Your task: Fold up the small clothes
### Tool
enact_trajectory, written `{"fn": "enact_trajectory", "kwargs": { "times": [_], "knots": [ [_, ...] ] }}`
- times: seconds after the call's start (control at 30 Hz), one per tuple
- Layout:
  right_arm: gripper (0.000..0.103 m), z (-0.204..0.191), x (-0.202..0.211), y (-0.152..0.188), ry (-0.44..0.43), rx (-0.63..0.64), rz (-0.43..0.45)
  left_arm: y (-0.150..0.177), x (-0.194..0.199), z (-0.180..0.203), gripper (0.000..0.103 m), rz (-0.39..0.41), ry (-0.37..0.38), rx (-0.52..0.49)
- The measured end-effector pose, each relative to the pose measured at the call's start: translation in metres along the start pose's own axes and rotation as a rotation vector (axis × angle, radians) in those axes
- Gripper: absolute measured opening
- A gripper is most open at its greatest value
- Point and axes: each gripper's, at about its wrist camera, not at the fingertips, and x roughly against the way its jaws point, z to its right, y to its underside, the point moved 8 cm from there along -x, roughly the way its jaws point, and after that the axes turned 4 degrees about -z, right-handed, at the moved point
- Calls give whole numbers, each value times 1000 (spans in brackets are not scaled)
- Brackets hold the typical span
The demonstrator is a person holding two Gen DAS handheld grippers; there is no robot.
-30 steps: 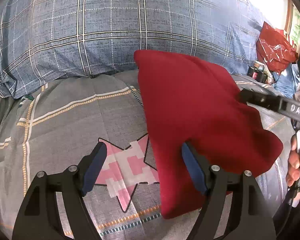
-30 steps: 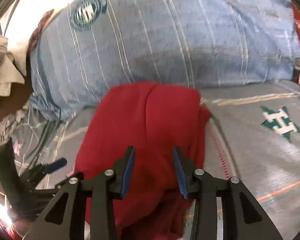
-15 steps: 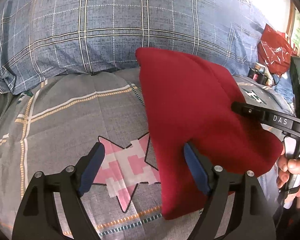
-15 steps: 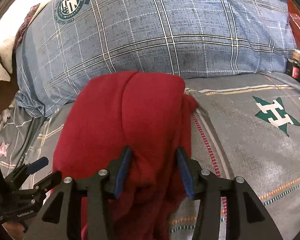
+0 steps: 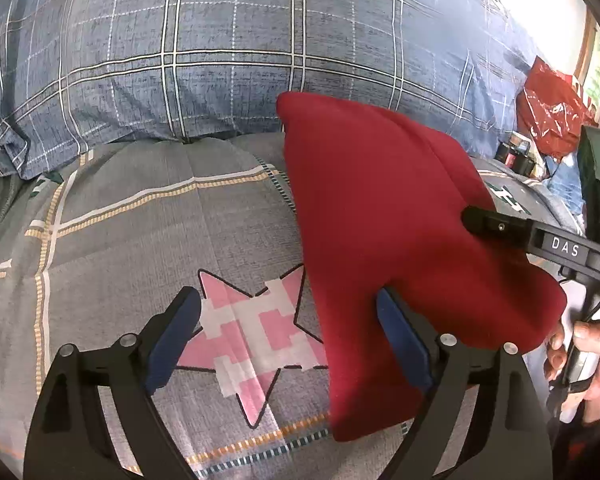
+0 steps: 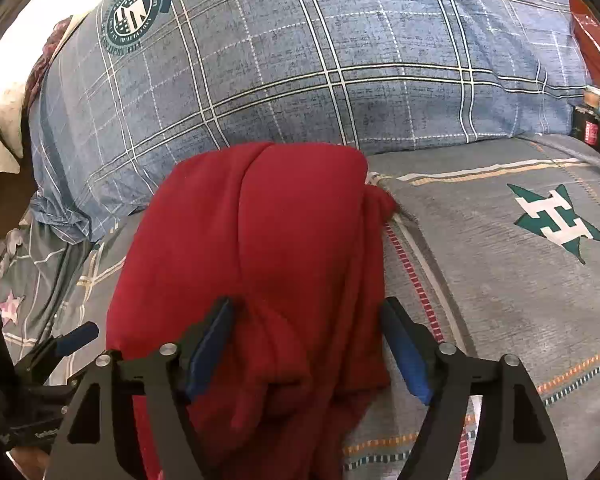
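grey bedding (image 5: 148, 240) with thin striped lines covered the bed, and a big blue plaid pillow (image 5: 228, 60) lay across the far side, beyond both tongs. a pink star print (image 5: 256, 332) sat on the bedding between the fingers of the left tongs (image 5: 290, 328), and a green star print (image 6: 556, 220) lay ahead and to the right of the right tongs (image 6: 306, 338).

the red garment (image 6: 260, 248), folded into a thick bundle, lay on the bedding with its far end touching the pillow. in the left wrist view it stretched from the pillow down past the right finger (image 5: 404, 340) of the left tongs, which rested against its left edge. the left tongs were spread wide and opening, with only bedding and the pink star between the pads; they pinched nothing.

the right tongs were also opening, their blue pads apart. the near, bunched end of the garment lay between them; the left pad (image 6: 210, 344) was just at the cloth and the right pad (image 6: 404, 356) stood clear of it beside the bundle's right edge, so the cloth was not squeezed.

a person's hand (image 5: 588, 356) held the handle of the right tongs at the right edge of the left wrist view. a red plastic bag (image 5: 552, 108) sat far off to the right behind the bed.
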Motion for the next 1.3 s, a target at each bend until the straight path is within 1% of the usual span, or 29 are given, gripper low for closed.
{"fn": "enact_trajectory", "kwargs": {
  "times": [0.3, 0.43, 0.6, 0.7, 0.77, 0.87, 0.93, 0.97, 1.0, 1.03, 1.07, 1.1, 1.13, 1.17, 1.2, 1.23, 1.3],
  "knots": [
    [83, 4, -5, 0, -37, -43, -19, -4, 2, 0, 90, -5, 50, 36],
    [83, 5, -8, -1, -65, -63, -26, -10, -2, 2, 90, -33, 104, 68],
    [83, 11, -16, -3, -135, -130, -42, -23, -9, 6, 91, -51, 180, 112],
    [83, 10, -18, -5, -144, -133, -37, -29, -19, 12, 91, -79, 210, 119],
    [83, 8, -19, -5, -144, -127, -34, -33, -23, 16, 91, -79, 219, 112],
    [77, 5, -19, -6, -140, -111, -26, -37, -33, 21, 91, -94, 243, 113],
    [69, 2, -19, -6, -138, -96, -20, -37, -40, 25, 91, -112, 283, 134],
    [67, 0, -19, -7, -137, -89, -16, -37, -43, 28, 91, -117, 307, 137],
    [64, -2, -18, -7, -134, -80, -11, -36, -46, 32, 87, -126, 328, 133],
    [59, -4, -18, -7, -132, -64, -6, -35, -48, 37, 84, -132, 331, 121],
    [57, -7, -16, -8, -119, -44, 3, -35, -47, 39, 83, -121, 308, 105],
    [54, -10, -14, -9, -104, -26, 16, -36, -43, 42, 78, -107, 290, 85],
    [50, -12, -11, -10, -97, -12, 27, -36, -39, 42, 70, -94, 284, 83],
    [47, -16, -5, -12, -98, 1, 45, -37, -35, 42, 66, -90, 283, 82],
    [44, -21, 1, -13, -108, 11, 57, -36, -26, 42, 59, -90, 283, 83],
    [43, -28, 10, -14, -127, 26, 69, -36, -20, 41, 54, -88, 287, 79],
    [42, -44, 27, -12, -160, 67, 89, -33, 1, 41, 51, -73, 290, 54]
  ]
}}
